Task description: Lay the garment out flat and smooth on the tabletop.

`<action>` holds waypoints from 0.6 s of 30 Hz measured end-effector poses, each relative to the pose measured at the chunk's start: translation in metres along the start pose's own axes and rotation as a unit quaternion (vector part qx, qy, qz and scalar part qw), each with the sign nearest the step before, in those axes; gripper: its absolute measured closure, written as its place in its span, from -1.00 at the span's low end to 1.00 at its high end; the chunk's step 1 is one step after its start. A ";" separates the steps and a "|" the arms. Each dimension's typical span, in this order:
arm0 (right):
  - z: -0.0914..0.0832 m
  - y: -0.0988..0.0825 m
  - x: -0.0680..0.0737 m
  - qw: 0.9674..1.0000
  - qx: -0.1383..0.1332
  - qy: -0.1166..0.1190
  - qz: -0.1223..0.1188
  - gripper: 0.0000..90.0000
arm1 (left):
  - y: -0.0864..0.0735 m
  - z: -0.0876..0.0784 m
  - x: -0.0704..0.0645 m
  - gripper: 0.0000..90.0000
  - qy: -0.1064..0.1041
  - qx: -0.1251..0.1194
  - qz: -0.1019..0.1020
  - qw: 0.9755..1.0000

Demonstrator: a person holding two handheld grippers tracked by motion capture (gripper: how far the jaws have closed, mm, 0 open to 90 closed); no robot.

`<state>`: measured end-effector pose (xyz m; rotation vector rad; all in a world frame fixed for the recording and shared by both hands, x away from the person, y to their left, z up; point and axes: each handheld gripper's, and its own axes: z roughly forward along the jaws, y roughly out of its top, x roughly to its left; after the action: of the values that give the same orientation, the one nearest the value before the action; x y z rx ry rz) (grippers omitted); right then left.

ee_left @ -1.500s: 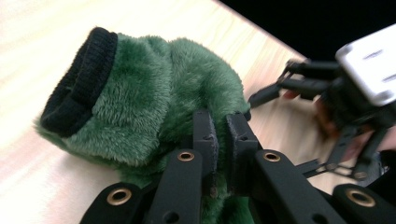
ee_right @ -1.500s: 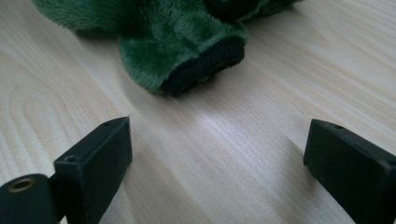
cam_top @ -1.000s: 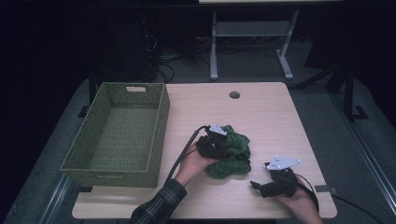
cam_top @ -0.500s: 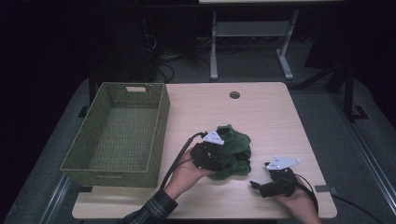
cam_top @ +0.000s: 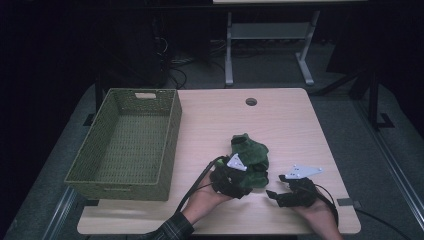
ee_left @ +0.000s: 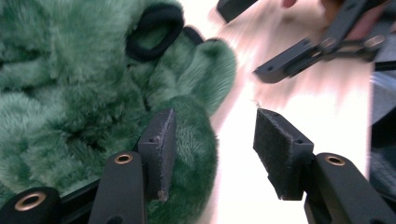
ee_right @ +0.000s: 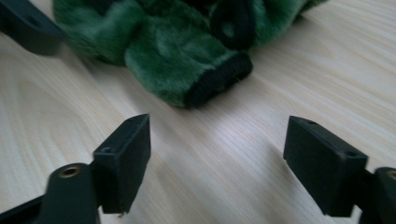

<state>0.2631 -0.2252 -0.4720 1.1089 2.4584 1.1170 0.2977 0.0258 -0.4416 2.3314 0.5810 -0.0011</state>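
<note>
Evidently the fleece point(cam_top: 250, 155), lying mid-table beside the basket point(cam_top: 125, 145), is soft and light: pinch a cuff. Left gripper point(ee_left: 212, 149) has just been opening, pads gripping nothing; right gripper point(ee_right: 217, 158), closing, is empty.

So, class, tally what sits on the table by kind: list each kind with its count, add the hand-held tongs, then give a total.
Green woven basket: 1
Green plush garment with black cuffs: 1
Hand-held tongs: 2, left tongs and right tongs
Total: 4

Left gripper point(cam_top: 239, 176) and right gripper point(cam_top: 280, 195), both agape
</note>
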 end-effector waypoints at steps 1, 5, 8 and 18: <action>0.001 0.001 0.001 1.000 0.000 0.004 -0.001 -0.41 | -0.002 0.002 0.002 0.07 0.004 0.000 -0.001 1.000; 0.006 0.006 0.005 1.000 0.001 0.015 -0.009 -0.29 | -0.006 0.006 0.007 0.15 0.019 -0.001 -0.002 1.000; 0.009 0.008 0.006 1.000 -0.001 0.026 -0.009 -0.23 | -0.009 0.008 0.011 0.26 0.022 0.001 -0.006 1.000; 0.015 0.015 0.004 0.999 -0.009 0.039 -0.003 0.16 | -0.009 0.010 0.012 0.74 0.040 0.017 0.009 0.999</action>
<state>0.2756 -0.2072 -0.4706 1.0728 2.5039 1.2003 0.3063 0.0297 -0.4562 2.3775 0.6040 0.0914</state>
